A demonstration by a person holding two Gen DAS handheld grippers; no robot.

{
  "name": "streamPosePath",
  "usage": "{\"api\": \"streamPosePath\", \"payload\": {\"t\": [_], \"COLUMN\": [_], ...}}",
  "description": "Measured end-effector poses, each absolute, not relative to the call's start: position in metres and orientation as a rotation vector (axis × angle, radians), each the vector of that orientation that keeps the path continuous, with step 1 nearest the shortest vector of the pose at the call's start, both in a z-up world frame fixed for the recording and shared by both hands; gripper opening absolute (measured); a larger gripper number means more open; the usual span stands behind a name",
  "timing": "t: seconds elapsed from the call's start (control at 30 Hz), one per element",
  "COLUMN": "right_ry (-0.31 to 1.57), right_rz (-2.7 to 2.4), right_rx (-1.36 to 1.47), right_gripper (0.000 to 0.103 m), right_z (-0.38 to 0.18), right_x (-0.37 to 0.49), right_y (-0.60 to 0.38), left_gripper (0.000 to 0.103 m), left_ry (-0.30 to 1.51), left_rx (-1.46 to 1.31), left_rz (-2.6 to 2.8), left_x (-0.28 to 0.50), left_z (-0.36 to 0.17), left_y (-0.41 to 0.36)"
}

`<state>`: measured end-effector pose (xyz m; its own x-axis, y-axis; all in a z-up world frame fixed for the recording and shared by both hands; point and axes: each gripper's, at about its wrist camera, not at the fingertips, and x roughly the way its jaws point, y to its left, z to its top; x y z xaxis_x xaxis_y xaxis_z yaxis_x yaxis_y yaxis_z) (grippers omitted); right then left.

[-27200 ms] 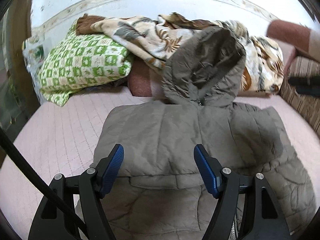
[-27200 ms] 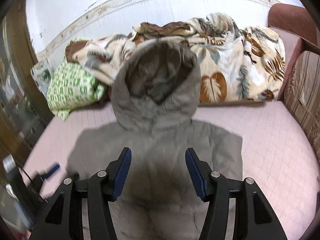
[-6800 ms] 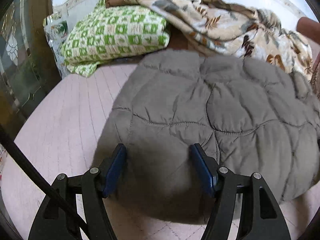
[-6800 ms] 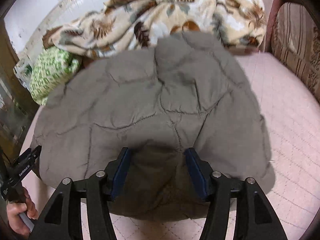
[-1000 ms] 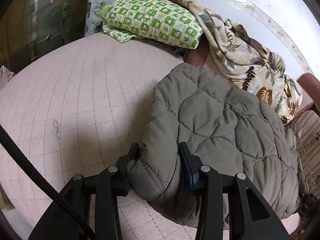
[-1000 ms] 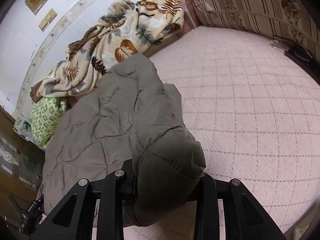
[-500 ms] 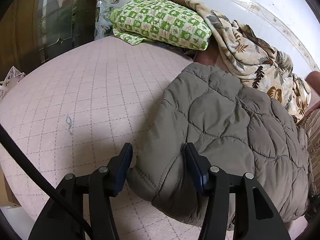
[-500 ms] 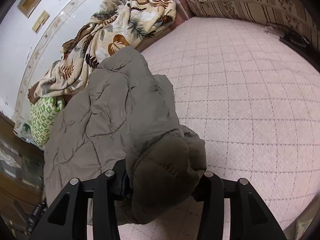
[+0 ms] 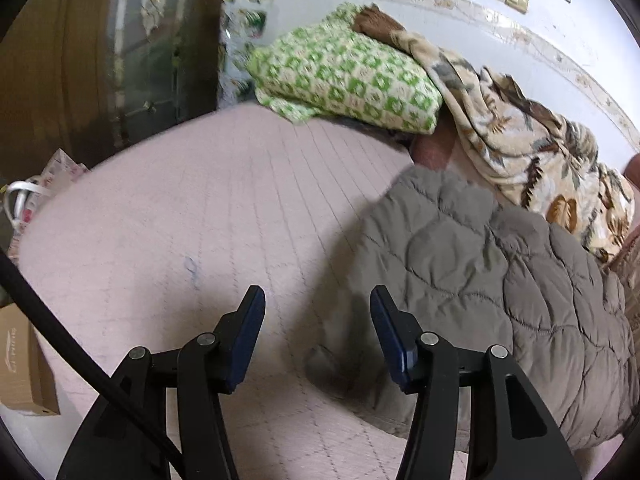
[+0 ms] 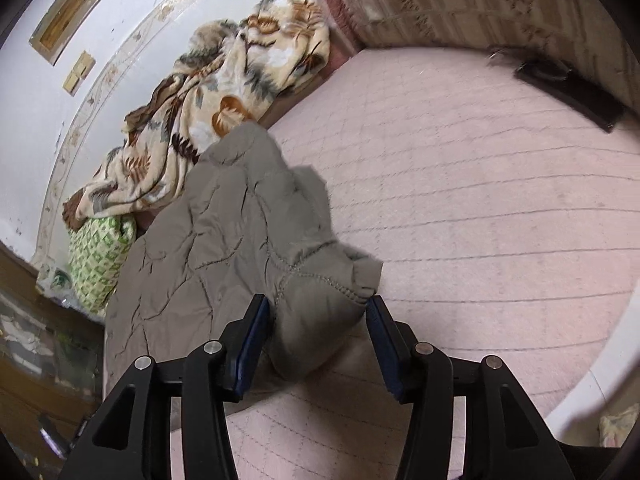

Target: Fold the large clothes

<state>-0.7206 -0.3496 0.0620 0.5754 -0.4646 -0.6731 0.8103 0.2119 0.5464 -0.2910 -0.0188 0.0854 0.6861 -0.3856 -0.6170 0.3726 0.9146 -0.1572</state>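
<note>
Grey quilted jacket (image 9: 500, 280) lies folded into a thick bundle on the pink quilted bed cover (image 9: 224, 216), near edge toward the cameras, far edge just below the leaf-print blanket (image 9: 528, 148); the fold looks nearly done, judging by the compact shape. Left gripper (image 9: 318, 336) released, jaws spread, empty, just left of the jacket. Right gripper (image 10: 316, 344) jaws spread either side of the jacket's near corner, pads seemingly off the cloth. Next move likely calls for squaring or flattening the bundle. Sleeves and hood hidden inside the folds; jacket's right side cut off in left view; green checked pillow (image 9: 344, 80) beyond, blurred.
</note>
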Motion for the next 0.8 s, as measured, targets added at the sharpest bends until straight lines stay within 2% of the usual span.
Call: {"api": "streamPosePath", "payload": {"t": [0.2,0.43,0.5,0.63,0.8], "right_ry": [0.284,0.422,0.476,0.541,0.587], "right_rz": [-1.072,-0.831,-0.773,-0.736,-0.698], "right_rx": [0.775,0.625,0.573,0.475,0.387], "right_gripper": [0.056,0.056,0.056,0.057,0.057], "right_z": [0.109,0.112,0.11,0.105,0.095], "right_x": [-0.735,-0.657,-0.63,-0.588,-0.543], "right_y": [-0.33,-0.31,-0.303,-0.297,-0.297], "left_gripper": [0.054,0.056,0.059,0.059,0.059], "left_ry": [0.525,0.443,0.454,0.532,0.537], "left_rx": [0.021,0.139,0.167,0.218,0.306], "left_rz": [-0.395,-0.577,-0.644,-0.773,-0.794], "left_x": [-0.315,-0.357,-0.367,-0.375,-0.382], "left_z": [0.114,0.132,0.132,0.12,0.1], "left_y": [-0.016,-0.068,-0.087,-0.132,-0.174]}}
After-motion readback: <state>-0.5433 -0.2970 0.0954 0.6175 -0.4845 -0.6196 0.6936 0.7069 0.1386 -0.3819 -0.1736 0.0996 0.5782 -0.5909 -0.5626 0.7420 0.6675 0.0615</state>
